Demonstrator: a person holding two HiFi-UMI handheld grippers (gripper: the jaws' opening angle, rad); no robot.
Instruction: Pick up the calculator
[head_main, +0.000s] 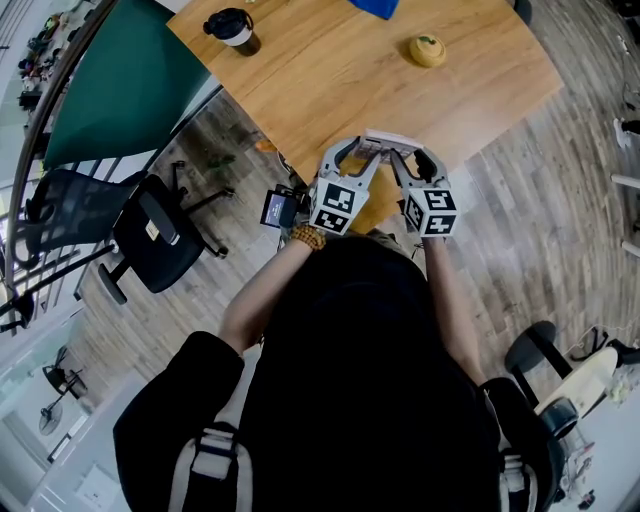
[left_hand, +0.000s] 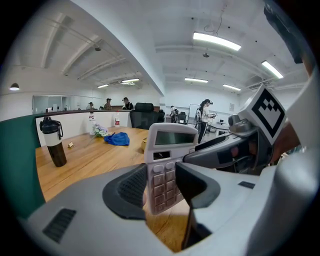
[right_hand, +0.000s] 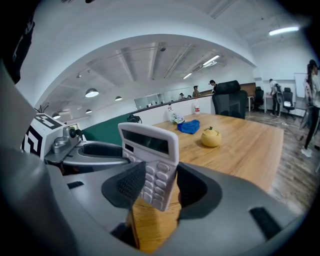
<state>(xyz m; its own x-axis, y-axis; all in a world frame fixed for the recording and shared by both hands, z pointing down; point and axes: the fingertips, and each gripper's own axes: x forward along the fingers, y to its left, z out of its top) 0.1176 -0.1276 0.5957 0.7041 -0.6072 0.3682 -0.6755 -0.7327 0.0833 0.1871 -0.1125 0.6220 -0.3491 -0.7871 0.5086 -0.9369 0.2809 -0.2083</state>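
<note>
A light grey calculator (head_main: 386, 142) hangs just above the near corner of the wooden table (head_main: 330, 80), held from both sides. My left gripper (head_main: 356, 157) is shut on its left part. In the left gripper view the keypad (left_hand: 164, 182) stands upright between the dark pads, with the display (left_hand: 172, 137) above them. My right gripper (head_main: 409, 160) is shut on the calculator's other side. Seen from the right gripper, the calculator (right_hand: 151, 152) tilts slightly, its keys pinched between the pads. The two grippers sit close together, side by side.
On the table stand a black-and-white tumbler (head_main: 233, 27) at the far left, a small yellow pumpkin-shaped thing (head_main: 427, 50) and a blue cloth (head_main: 375, 6) at the far edge. A black office chair (head_main: 150, 235) and a green partition (head_main: 125, 85) are on the left. People stand far off.
</note>
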